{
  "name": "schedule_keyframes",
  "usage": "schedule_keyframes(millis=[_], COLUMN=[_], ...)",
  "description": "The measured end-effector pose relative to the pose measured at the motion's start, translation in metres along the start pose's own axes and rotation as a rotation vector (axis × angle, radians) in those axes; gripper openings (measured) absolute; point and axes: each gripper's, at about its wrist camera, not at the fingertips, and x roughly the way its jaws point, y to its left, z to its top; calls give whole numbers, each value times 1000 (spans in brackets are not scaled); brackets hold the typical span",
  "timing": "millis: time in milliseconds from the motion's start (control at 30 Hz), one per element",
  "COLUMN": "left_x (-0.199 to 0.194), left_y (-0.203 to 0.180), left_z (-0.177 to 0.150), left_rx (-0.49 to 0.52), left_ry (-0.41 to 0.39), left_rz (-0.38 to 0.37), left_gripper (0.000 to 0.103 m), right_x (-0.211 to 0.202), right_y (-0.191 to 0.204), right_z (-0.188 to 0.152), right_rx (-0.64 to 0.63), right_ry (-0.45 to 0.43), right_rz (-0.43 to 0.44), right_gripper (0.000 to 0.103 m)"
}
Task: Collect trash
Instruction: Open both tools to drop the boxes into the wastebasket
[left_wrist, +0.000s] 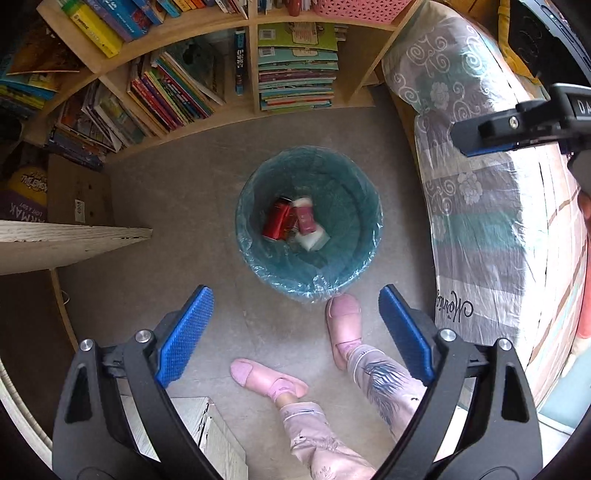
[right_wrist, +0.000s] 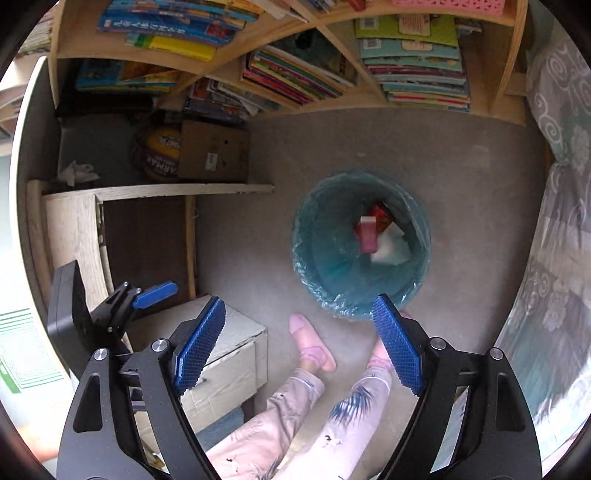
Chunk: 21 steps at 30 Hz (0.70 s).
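Both claws are wide open w/ nothing between the pads. Left gripper (left_wrist: 295, 332) points down at the floor, and the right gripper (right_wrist: 299, 343) is spread the same way, empty.

Stuff around: wooden bookshelf (left_wrist: 255, 55) runs across 10 to 1 o'clock in the left wrist view, crammed w/ kids' books, some stacked flat, some leaning. A pink basket (left_wrist: 362, 9) sits on the top shelf at about 1 o'clock. Cardboard box (right_wrist: 214, 151) is at 10 o'clock in the right wrist view, just beside a yellow/purple basketball (right_wrist: 159, 155), both tucked behind a pale wood desk edge (right_wrist: 177, 190). Crumpled white tissue (right_wrist: 75, 171) lies further left of the ball, on the floor by the look of it. Another box-ish thing (right_wrist: 229, 354) sits at 7 o'clock, close to the person's feet. Plastic-wrapped mattress (left_wrist: 480, 221) w/ a swirly flower print fills the whole 2 to 4 o'clock side.

Person's pink slippers (left_wrist: 343, 325) and patterned pajama legs (left_wrist: 384, 380) are at 6 o'clock, one toe almost touching the bin.

The bin (left_wrist: 310, 221) is dead center on the grey floor, round, lined w/ a teal bag. Trash is already in the bottom: a red can (left_wrist: 277, 221), a pinkish-red wrapper/packet (left_wrist: 306, 218) and some white paper or tissue (left_wrist: 314, 240) underneath. Nothing blocks the opening from above.
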Motion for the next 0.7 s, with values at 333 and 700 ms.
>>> schedule_keyframes(millis=[333,700], left_x=[-41,-103], left_y=[10,4], left_z=[-10,-20], left_rx=[-22,-54], left_ry=[-42,-119], left_rz=[5,-5], left_gripper=[87,89], right_x=[-26,-78], right_y=[38,83], right_z=[-11,-24], right_rx=[-62,-106], right_ry=[-15,-96], right_rz=[50,89], right_gripper=[84,88])
